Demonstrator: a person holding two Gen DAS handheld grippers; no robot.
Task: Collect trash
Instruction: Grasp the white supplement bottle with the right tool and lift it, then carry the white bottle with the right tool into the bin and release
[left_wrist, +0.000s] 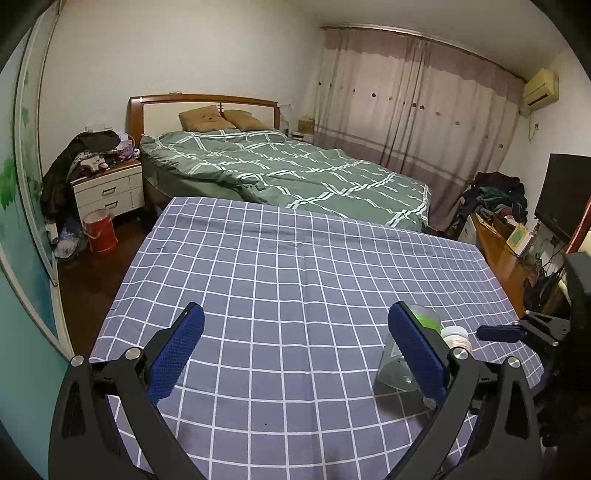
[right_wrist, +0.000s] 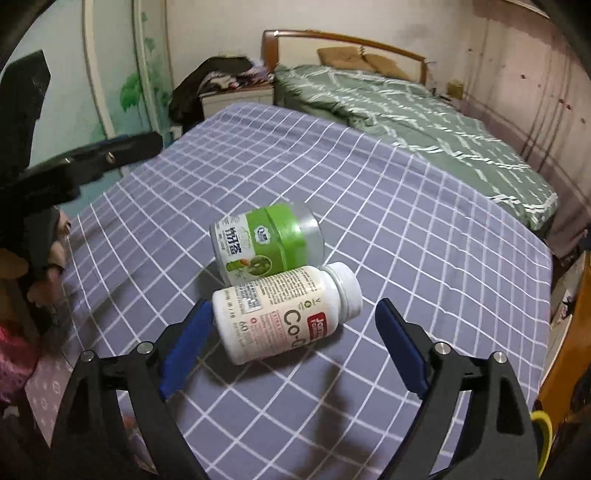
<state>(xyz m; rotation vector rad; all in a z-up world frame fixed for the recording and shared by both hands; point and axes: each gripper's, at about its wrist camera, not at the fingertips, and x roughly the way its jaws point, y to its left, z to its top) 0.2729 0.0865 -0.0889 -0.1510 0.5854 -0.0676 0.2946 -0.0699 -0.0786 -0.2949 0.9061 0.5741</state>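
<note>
Right wrist view, centre frame: a white supplement bottle lies on its side on the checked surface, touching a green-labelled clear jar just above it. Right tongs stand wide, the bottle's base between the pads, nothing gripped. Left tongs wide, empty; the jar shows partly behind the right-hand pad.
</note>
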